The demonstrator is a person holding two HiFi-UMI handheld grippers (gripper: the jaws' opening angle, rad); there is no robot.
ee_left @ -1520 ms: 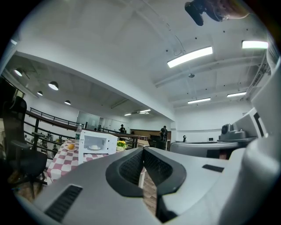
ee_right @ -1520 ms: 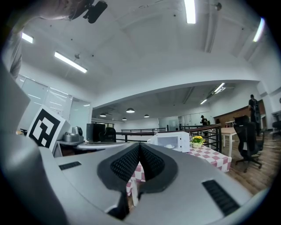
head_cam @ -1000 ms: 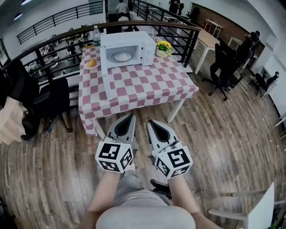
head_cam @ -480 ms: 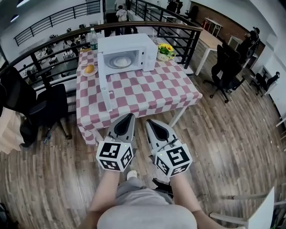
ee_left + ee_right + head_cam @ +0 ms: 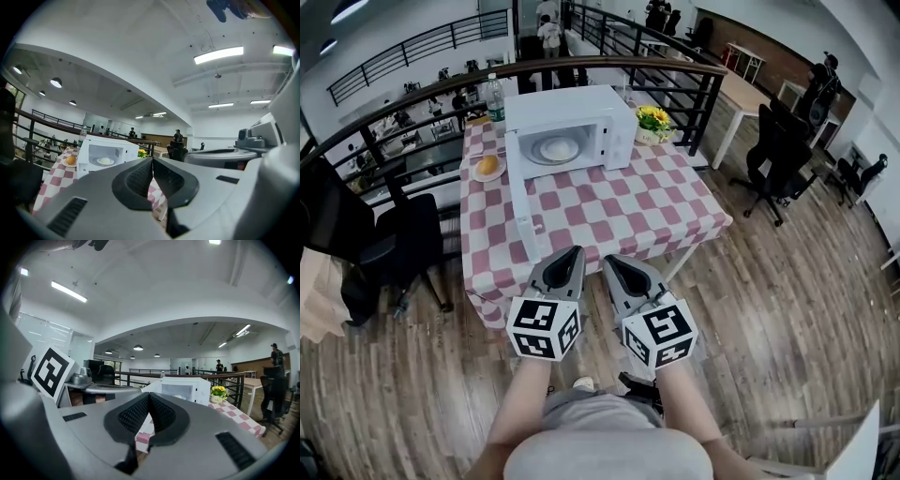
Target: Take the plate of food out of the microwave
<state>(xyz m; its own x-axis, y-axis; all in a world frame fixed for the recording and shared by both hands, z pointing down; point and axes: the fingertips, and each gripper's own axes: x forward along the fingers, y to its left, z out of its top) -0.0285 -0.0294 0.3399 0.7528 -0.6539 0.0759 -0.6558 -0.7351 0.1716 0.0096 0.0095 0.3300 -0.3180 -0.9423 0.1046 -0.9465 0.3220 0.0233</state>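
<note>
A white microwave [image 5: 565, 131] stands at the far side of a table with a red-and-white checked cloth [image 5: 609, 202]. Its door [image 5: 517, 202] hangs wide open to the left. Inside lies a white plate with pale food [image 5: 557, 148], also seen in the left gripper view as the plate [image 5: 105, 161]. My left gripper [image 5: 569, 255] and right gripper [image 5: 609, 261] are side by side just short of the table's near edge, pointing level at it. Both are shut with nothing between them. In the right gripper view the microwave [image 5: 180, 390] is ahead, its plate hidden.
A small plate with an orange bun [image 5: 488, 167] and a bottle [image 5: 496, 97] sit left of the microwave; a pot of yellow flowers [image 5: 653, 120] sits to its right. A black chair [image 5: 403, 234] stands left of the table, an office chair [image 5: 778, 150] at the right, and a railing [image 5: 609, 64] behind.
Both grippers have moved forward together toward the table. The table and microwave now appear nearer and larger. The jaws have stayed shut.
</note>
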